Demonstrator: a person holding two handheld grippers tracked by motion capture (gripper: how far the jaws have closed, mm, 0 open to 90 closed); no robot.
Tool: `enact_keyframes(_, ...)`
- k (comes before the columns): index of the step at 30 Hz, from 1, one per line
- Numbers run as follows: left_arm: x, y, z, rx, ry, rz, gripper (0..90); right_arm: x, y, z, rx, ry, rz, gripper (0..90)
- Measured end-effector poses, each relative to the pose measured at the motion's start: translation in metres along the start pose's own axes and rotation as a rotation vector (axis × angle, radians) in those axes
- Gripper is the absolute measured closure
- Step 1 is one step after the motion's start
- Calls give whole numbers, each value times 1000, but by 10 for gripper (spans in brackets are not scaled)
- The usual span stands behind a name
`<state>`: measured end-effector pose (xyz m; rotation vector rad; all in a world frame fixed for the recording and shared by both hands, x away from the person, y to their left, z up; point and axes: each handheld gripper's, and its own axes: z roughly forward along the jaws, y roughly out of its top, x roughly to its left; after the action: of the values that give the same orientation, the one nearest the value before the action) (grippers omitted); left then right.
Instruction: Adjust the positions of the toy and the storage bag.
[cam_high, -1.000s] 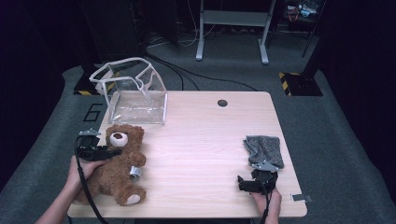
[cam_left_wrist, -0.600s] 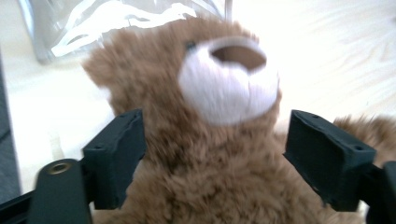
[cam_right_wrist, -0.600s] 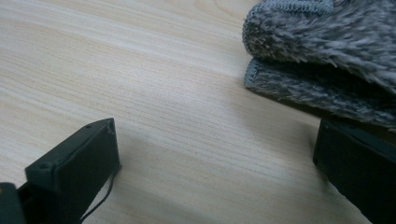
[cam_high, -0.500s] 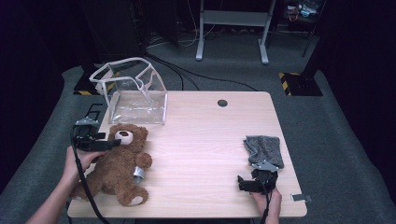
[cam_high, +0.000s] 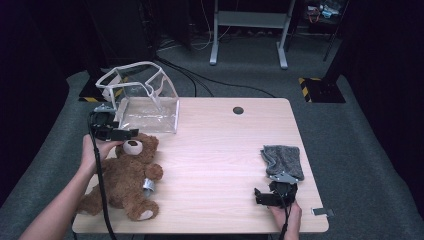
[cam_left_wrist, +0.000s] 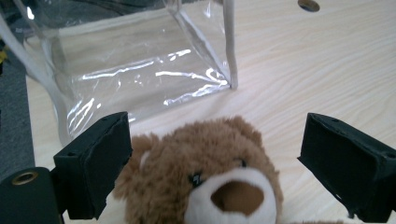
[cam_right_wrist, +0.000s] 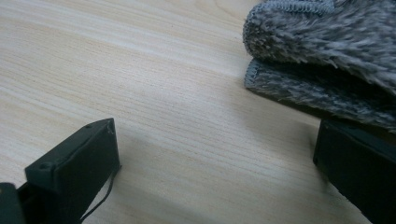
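Observation:
A brown teddy bear (cam_high: 125, 175) lies on its back at the table's left front, head toward a clear plastic bag (cam_high: 145, 100). My left gripper (cam_high: 131, 133) hovers just above the bear's head (cam_left_wrist: 215, 177). Its jaws have just been opening and stand wide, with the head below and between them and neither pad touching it. The bag (cam_left_wrist: 140, 70) stands right behind the bear. My right gripper (cam_high: 257, 196) rests low at the right front edge, open, with bare wood between its jaws (cam_right_wrist: 217, 135). A folded grey towel (cam_high: 283, 161) lies just beyond it (cam_right_wrist: 327, 46).
The light wooden table (cam_high: 225, 140) has a round cable hole (cam_high: 238, 110) near its far edge. Dark floor surrounds it, with a grey metal stand (cam_high: 247, 30) behind. A small grey tag (cam_high: 321, 212) lies at the front right corner.
The left gripper has risen off the bear and moved toward the bag, its jaws spreading wider. The bear has settled slightly. The right gripper has stayed in place.

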<state>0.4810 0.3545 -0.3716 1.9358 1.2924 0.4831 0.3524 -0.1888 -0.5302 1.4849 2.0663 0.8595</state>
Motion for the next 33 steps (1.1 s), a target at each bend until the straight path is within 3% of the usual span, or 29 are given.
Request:
enact_keyframes(5,-1,19,4,-22,20,38,84,0,-1,0,-5,2,-5,0)
enact_keyframes(11,-3,41,13,-51,29,40,67,0,-1,0,-7,3,2,0)
enact_keyframes(13,-5,49,18,-53,41,60,64,0,-1,0,-6,2,-5,0)
enact_keyframes(18,-7,66,29,-77,19,61,36,0,-1,0,-8,3,-2,0)
enact_keyframes(21,-8,76,37,-99,40,82,43,0,-1,0,-7,4,-6,0)
enact_keyframes(26,-8,91,51,-96,26,66,19,0,-1,1,-10,5,-6,0)
enact_keyframes(33,-4,104,73,-72,52,55,0,0,0,1,-7,7,-3,0)
